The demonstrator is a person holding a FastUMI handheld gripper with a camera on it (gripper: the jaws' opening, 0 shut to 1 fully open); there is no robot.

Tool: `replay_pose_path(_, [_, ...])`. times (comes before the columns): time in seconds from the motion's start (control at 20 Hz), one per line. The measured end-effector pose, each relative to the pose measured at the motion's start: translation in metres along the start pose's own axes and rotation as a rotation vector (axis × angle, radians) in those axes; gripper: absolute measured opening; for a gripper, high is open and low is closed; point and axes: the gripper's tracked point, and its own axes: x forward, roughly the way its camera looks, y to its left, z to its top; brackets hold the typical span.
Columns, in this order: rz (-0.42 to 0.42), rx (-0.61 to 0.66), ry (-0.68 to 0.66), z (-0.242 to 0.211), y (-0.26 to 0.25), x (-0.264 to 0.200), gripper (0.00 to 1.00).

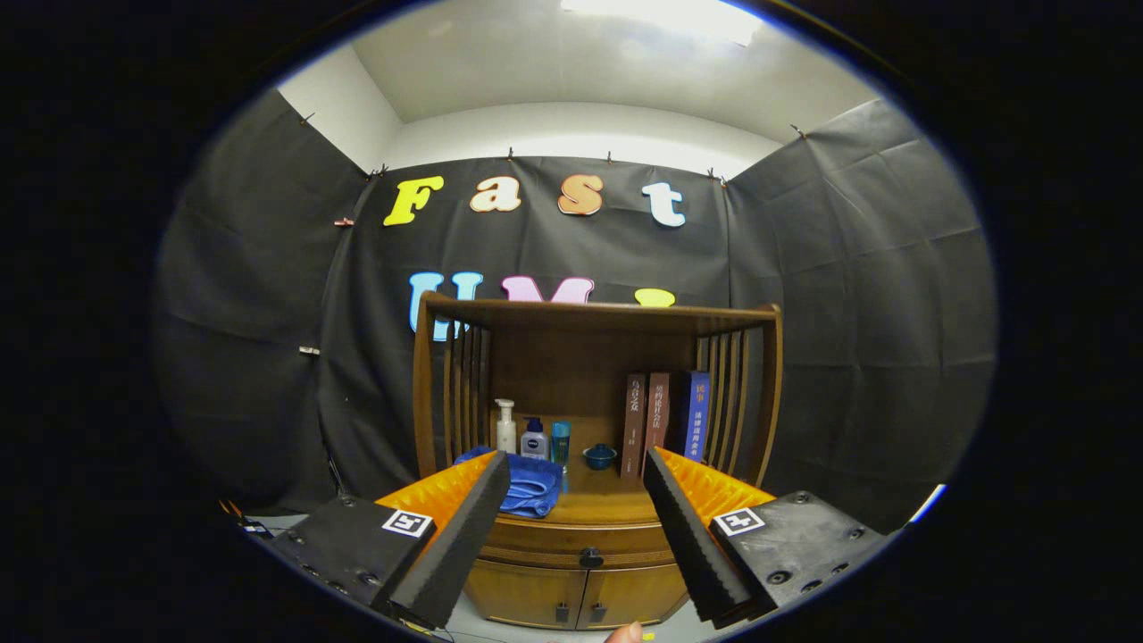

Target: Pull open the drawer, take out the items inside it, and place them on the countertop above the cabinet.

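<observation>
1. My gripper point(576, 527) is spread wide and holds nothing; its two fingers hang in the air short of the wooden cabinet point(594, 402), with the drawer front framed in the gap between them
2. The drawer point(571, 540) sits just under the front edge of the countertop point(603, 505) and looks fully closed, so the items inside are hidden and I cannot say what they are
3. Its small dark knob point(590, 558) is at the middle of the drawer front, ahead of and a little below the fingertips; two small cupboard doors point(571, 594) sit beneath it
4. The countertop already carries things: a blue cloth point(529, 487) draped at its front left edge, a white pump bottle point(506, 427), a dark blue bottle point(534, 440) and a teal cup point(560, 444) toward the back left, a small blue bowl point(600, 456) near the middle, and three upright books point(665, 420) at the back right
5. My judgement: the task has not started, and reaching the knob comes first
6. Risks I see: the knob is small, so wide fingers may close past it or slip off mid-pull; a pull that is off-axis could jam the drawer or tug the whole cabinet
7. Later, free room is only at the front middle and right, so careless placing could nudge the bowl or topple the books
8. A fingertip point(625, 632) shows just below the cabinet's base
</observation>
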Motion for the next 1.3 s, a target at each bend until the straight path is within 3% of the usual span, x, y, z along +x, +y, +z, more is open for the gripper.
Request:
replay_pose_path(0.55, [0.032,0.060,0.125,-0.214,0.002,0.084,0.99])
replay_pose_path(0.8, [-0.015,0.082,0.245,-0.305,-0.014,0.124,0.99])
replay_pose_path(0.95, [-0.050,0.082,0.281,-0.330,-0.029,0.139,0.98])
replay_pose_path(1.15, [-0.036,0.082,0.293,-0.339,-0.032,0.147,0.52])
replay_pose_path(1.3, [-0.034,0.083,0.297,-0.336,-0.032,0.142,0.27])
